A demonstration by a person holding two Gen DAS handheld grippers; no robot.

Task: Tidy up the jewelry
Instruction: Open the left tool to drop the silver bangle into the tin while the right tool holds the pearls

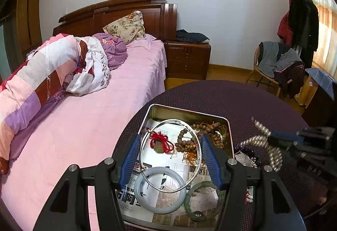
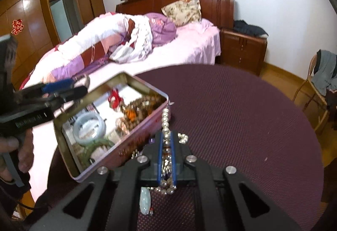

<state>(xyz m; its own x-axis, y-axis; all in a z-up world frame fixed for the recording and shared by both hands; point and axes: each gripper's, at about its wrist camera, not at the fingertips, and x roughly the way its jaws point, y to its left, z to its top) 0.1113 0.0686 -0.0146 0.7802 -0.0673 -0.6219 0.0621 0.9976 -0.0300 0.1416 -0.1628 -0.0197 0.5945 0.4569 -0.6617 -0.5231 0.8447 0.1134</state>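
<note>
An open tin box (image 1: 189,112) sits on the round purple-clothed table (image 1: 231,100). My left gripper (image 1: 170,142) hangs over it, its blue pads pressed on both sides of a large silver hoop (image 1: 171,120). In the box lie a white jade bangle (image 1: 147,199), a green bangle (image 1: 189,210), wooden bead bracelets (image 1: 187,140) and a red-corded charm (image 1: 162,140). To the right of the box (image 2: 118,146), my right gripper (image 2: 167,134) is shut on a pearl necklace (image 2: 166,119), whose strand droops off both ends of the pads. A pale jade pendant (image 2: 145,201) shows beneath it.
A bed with a pink sheet (image 1: 84,125) runs along the table's left edge. A wooden nightstand (image 1: 187,58) stands behind, and a chair piled with clothes (image 1: 273,62) at the right. A person's hand (image 2: 23,146) grips the left gripper's handle.
</note>
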